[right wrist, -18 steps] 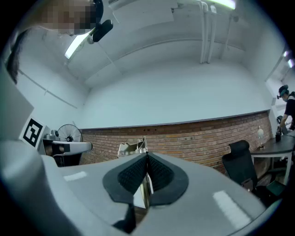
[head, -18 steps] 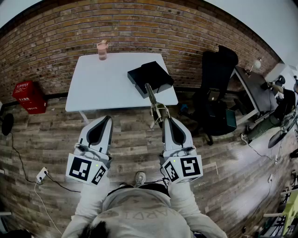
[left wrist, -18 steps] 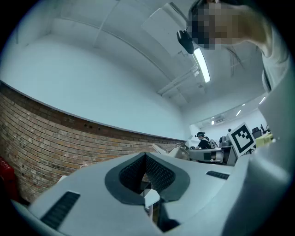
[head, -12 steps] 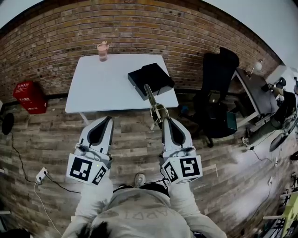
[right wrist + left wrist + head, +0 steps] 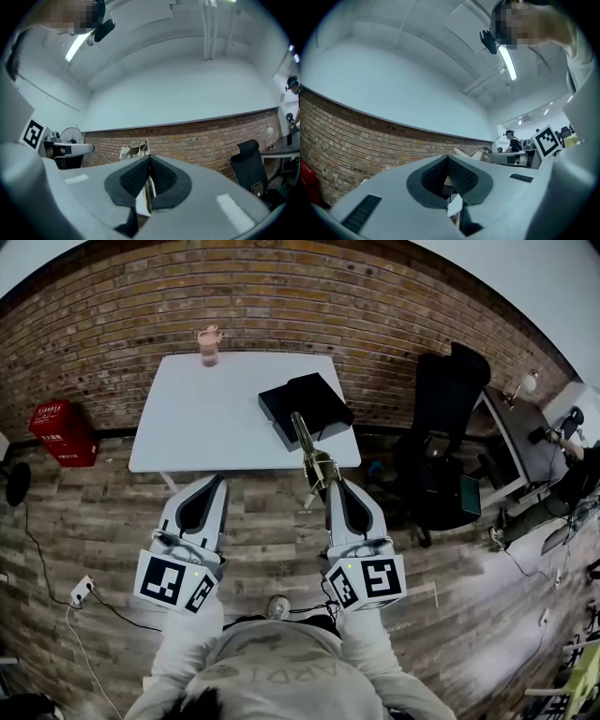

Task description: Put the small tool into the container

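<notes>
Right gripper (image 5: 331, 484) clamped on tool (image 5: 308, 444); tool in air, tip toward box (image 5: 306, 407) on table (image 5: 202, 418). Left gripper (image 5: 217, 480) closed, empty. Table slightly nearer than moment ago: person approaching, drop-off pending.

My small tool (image 5: 314, 463) is a slim piece of pale metal. Its near end is clamped in my right gripper (image 5: 330, 484), and it sticks out toward the top of the head view, just right of centre. Its far tip overlaps the near edge of my container (image 5: 314, 399), a flat black box lying askew at upper centre.
</notes>
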`<state>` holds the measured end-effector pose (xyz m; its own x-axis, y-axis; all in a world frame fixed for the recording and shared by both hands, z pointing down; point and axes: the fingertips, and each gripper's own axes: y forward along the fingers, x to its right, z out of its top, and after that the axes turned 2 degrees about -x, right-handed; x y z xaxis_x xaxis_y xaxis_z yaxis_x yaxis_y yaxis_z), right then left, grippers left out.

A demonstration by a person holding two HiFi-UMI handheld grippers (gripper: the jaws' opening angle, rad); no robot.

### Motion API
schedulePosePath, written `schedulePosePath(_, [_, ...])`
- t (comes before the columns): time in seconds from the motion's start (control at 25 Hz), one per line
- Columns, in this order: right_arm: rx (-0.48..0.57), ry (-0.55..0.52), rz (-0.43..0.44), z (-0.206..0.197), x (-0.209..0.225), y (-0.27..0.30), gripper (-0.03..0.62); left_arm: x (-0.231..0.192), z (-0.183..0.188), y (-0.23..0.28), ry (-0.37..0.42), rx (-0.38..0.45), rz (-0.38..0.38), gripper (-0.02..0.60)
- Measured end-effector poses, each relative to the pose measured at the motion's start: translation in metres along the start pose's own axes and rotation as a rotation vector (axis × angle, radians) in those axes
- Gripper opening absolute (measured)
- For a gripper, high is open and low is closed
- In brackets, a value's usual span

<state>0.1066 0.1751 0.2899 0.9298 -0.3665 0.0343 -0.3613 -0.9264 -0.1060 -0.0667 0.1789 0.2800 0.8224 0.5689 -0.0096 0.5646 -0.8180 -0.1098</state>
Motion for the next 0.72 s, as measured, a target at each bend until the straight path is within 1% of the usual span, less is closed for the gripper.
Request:
schedulePosePath(0.48, [0.017, 0.037, 0.039, -0.004, 0.055, 0.019, 0.012, 0.018, -0.005, 0.052, 0.007, 0.015, 0.034, 0.005])
schedulePosePath(0.72, [0.018, 0.059, 0.053, -0.008, 0.076, 0.023, 0.012, 0.029, -0.014, 0.069, -0.005, 0.002, 0.046, 0.005])
